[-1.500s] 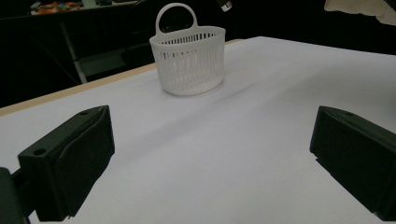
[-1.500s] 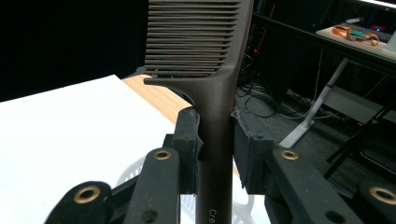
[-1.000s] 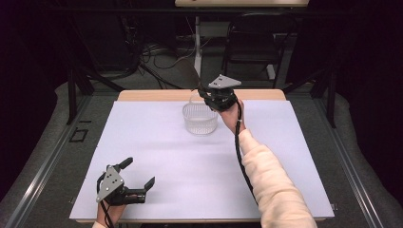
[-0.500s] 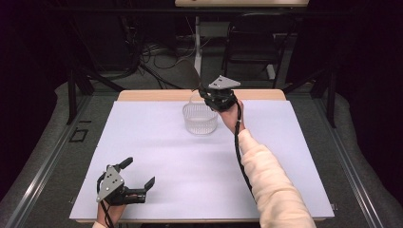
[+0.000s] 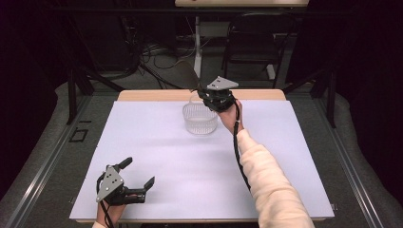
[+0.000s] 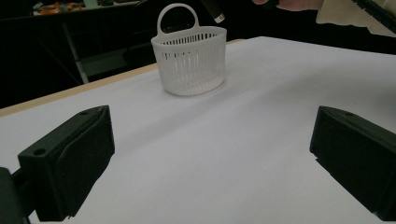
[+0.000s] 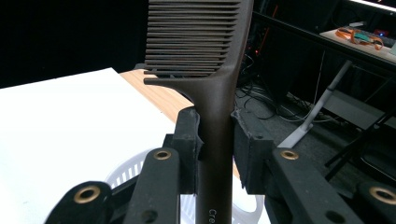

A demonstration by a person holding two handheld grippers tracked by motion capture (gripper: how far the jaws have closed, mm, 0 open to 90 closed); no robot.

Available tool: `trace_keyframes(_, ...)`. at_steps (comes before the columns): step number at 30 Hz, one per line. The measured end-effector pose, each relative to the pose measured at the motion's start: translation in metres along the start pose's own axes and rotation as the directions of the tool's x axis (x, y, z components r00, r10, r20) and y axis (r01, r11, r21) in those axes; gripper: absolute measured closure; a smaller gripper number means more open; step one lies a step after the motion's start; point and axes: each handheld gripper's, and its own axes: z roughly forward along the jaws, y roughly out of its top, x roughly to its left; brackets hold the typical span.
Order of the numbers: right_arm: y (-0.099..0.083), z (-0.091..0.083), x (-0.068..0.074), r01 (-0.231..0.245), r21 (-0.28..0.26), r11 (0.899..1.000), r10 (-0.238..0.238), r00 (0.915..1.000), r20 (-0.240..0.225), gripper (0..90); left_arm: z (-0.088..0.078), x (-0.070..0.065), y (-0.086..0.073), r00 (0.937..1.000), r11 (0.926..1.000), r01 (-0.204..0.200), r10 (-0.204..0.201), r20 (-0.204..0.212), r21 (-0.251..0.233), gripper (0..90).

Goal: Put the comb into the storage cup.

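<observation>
Comb [image 7: 219,93] handle pinched between the jaws of the right claw [image 7: 217,149], its dark brown teeth rising upright beyond the fingertips, small lettering printed low on the shaft. Directly beneath that claw [image 5: 209,95] stands a white slotted basket [image 5: 200,118] with a looped handle, near the far edge of the white surface [image 5: 190,166]. Well apart, at the near edge, the left claw [image 5: 138,178] rests with jaws spread wide around nothing, pointing toward the basket [image 6: 190,60].
</observation>
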Motion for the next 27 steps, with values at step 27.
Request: trace_keyframes(27,-0.0061,0.0066,-0.0010,0.044,0.009,0.999,-0.044,0.9979,-0.049,72.8,0.0005,0.0002,-0.0002,1.0000,1.0000,0.003,-0.003,0.002,0.001,0.0)
